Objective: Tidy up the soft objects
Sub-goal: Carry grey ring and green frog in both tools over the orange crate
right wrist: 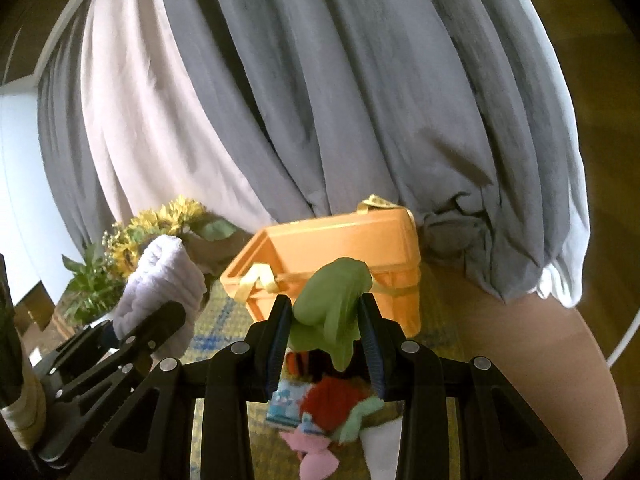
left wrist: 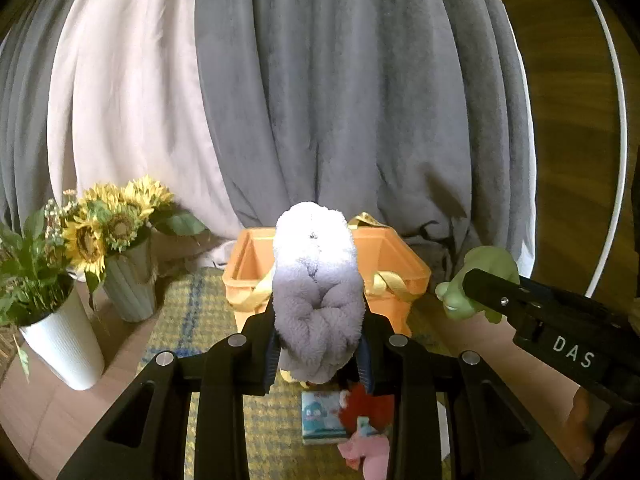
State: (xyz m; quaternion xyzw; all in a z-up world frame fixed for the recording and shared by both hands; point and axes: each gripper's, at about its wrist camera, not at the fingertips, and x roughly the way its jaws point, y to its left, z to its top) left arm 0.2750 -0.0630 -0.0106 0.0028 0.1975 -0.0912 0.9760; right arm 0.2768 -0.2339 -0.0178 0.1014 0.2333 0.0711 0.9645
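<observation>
My left gripper (left wrist: 318,344) is clamped on a fluffy lilac plush (left wrist: 316,292), fingers squeezing its lower part from both sides, the pale top sticking up in front of the orange bin (left wrist: 394,258). The plush is held in the air on the near side of the bin, not inside it. My right gripper (right wrist: 325,336) is pinching a green soft toy (right wrist: 334,300), pads (right wrist: 280,336) pressed into its sides, and it hangs just before the bin's front wall, a floppy bit drooping below my fingers. From the left camera that green toy sits to the right of the bin. The bin stands on a yellow checked mat (left wrist: 188,312), yellow ribbon handles (left wrist: 394,282) draped over its rim. On the mat nearer to me than the bin lie a red pom-pom toy (right wrist: 328,404), a pink plush (right wrist: 316,452) and a small blue pack (left wrist: 322,420). Left of the bin stand sunflowers (left wrist: 108,224) in a ribbed vase (left wrist: 130,284) and a white vase (left wrist: 64,344). Grey curtains (left wrist: 340,100) hang behind it.
</observation>
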